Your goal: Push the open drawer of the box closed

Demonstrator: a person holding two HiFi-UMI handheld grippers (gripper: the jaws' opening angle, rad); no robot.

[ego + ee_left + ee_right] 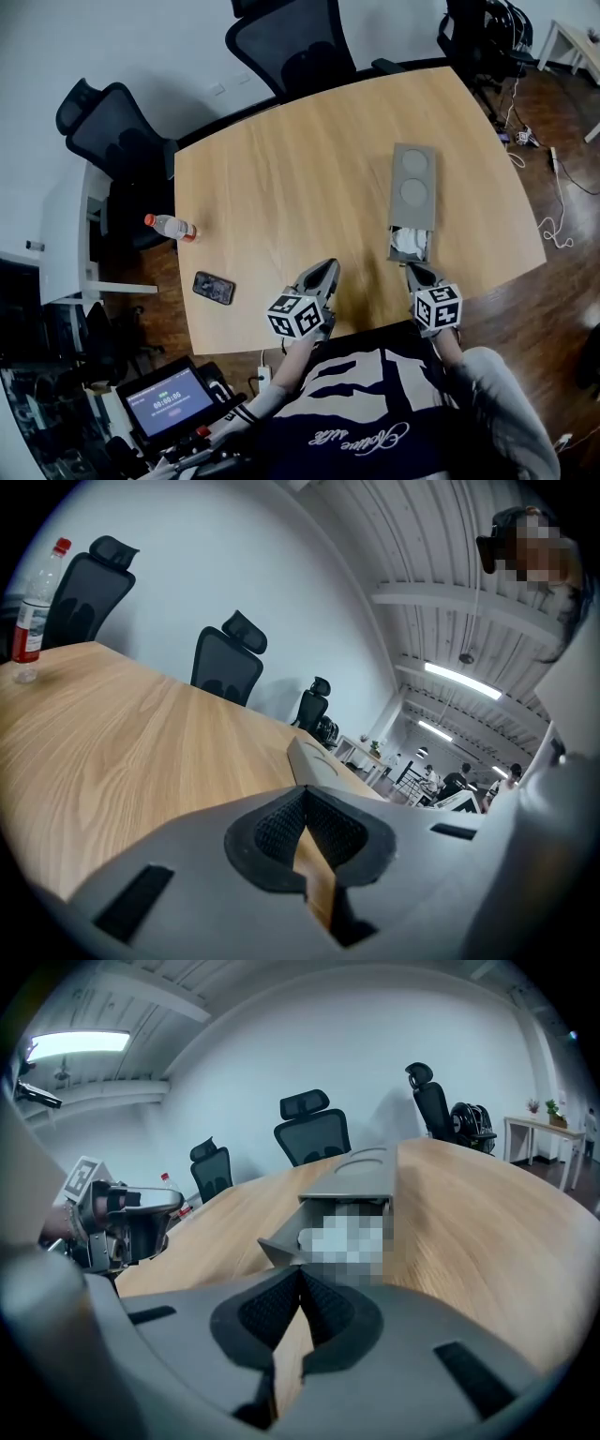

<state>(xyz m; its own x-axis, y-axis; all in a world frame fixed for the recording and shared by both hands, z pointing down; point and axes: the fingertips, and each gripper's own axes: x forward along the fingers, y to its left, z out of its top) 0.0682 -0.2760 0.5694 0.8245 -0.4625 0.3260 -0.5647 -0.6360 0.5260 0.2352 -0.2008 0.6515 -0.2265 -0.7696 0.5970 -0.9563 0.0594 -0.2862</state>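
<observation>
Pale wooden desk point(309, 159). Right of centre in the head view, grey box point(412, 183), drawer point(410, 246) pulled out toward the lower edge. Probably light and stiff: best pushed squarely on the front panel. Right hand-held gripper point(413, 272) near that panel, left hand-held gripper point(328, 269) further left, both pressed together, empty.

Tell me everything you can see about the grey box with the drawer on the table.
The grey box is a long, flat, matte case, plastic by its look, lying flat on the wooden table toward its right side. Its top has two round recesses, one behind the other. The drawer at the near end stands partly out and holds something white and crumpled. The right tongs, shut, sit just in front of the drawer; whether they touch it can't be told.
</observation>
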